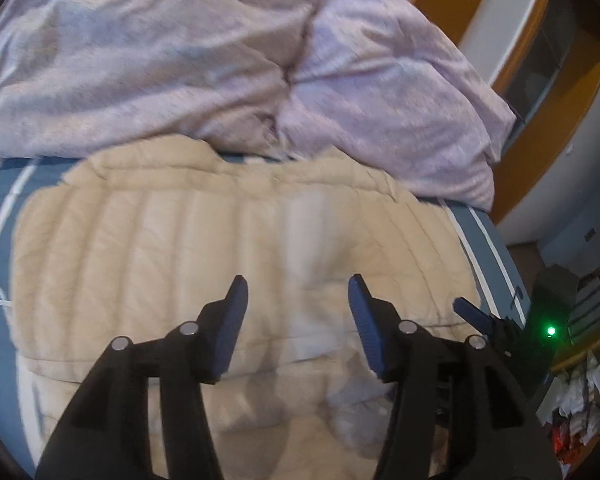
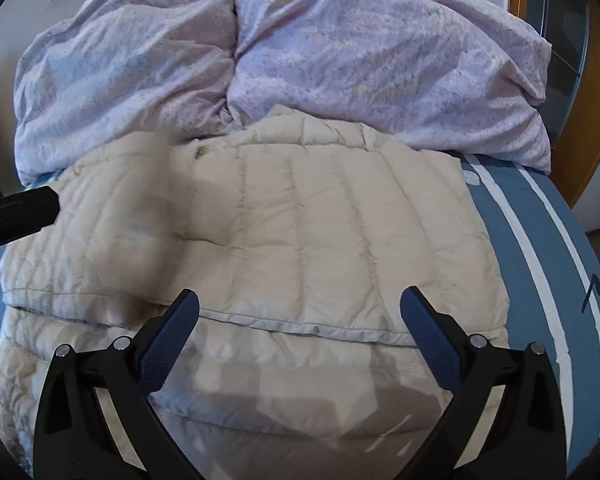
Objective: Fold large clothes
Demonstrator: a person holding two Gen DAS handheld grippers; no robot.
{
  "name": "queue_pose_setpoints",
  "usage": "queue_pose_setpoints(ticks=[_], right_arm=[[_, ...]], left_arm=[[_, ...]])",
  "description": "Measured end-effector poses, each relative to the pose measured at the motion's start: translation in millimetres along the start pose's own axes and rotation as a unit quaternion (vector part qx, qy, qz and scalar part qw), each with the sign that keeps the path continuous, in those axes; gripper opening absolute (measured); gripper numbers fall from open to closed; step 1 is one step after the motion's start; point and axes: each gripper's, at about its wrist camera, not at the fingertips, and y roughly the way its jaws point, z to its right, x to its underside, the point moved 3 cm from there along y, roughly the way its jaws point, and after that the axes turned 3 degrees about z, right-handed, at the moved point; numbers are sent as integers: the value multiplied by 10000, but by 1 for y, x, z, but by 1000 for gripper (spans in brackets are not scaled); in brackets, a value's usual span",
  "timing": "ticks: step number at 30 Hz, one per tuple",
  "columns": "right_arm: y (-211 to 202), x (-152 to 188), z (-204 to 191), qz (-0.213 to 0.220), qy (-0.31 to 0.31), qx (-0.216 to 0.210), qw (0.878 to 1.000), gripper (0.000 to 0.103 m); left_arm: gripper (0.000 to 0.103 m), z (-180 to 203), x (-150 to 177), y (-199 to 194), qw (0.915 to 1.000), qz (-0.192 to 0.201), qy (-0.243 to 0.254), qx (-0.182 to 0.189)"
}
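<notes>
A cream quilted puffer jacket (image 1: 188, 248) lies flat on the bed, with one layer folded over another; its folded edge runs across the near part. It also shows in the right wrist view (image 2: 300, 240). My left gripper (image 1: 298, 292) hovers open and empty above the jacket's near half. My right gripper (image 2: 300, 304) is open and empty above the folded edge. The right gripper's finger (image 1: 474, 314) shows at the right of the left wrist view. A black part of the left gripper (image 2: 16, 212) shows at the left edge of the right wrist view.
A crumpled lilac duvet (image 1: 220, 60) is heaped at the far side of the bed, touching the jacket's far edge; it also shows in the right wrist view (image 2: 300, 52). The blue sheet with white stripes (image 2: 540, 232) is bare to the right. Wooden furniture (image 1: 540, 120) stands beyond the bed.
</notes>
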Motion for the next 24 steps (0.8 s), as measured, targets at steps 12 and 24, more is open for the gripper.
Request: queue_pose_setpoints(ticks=[12, 24], right_arm=[[-6, -18, -39, 239, 257, -797, 9962, 42], [51, -3, -52, -426, 151, -717, 9964, 26]], left_arm=[[53, -88, 15, -6, 9920, -20, -60, -1264], [53, -130, 34, 21, 9853, -250, -151, -1683]])
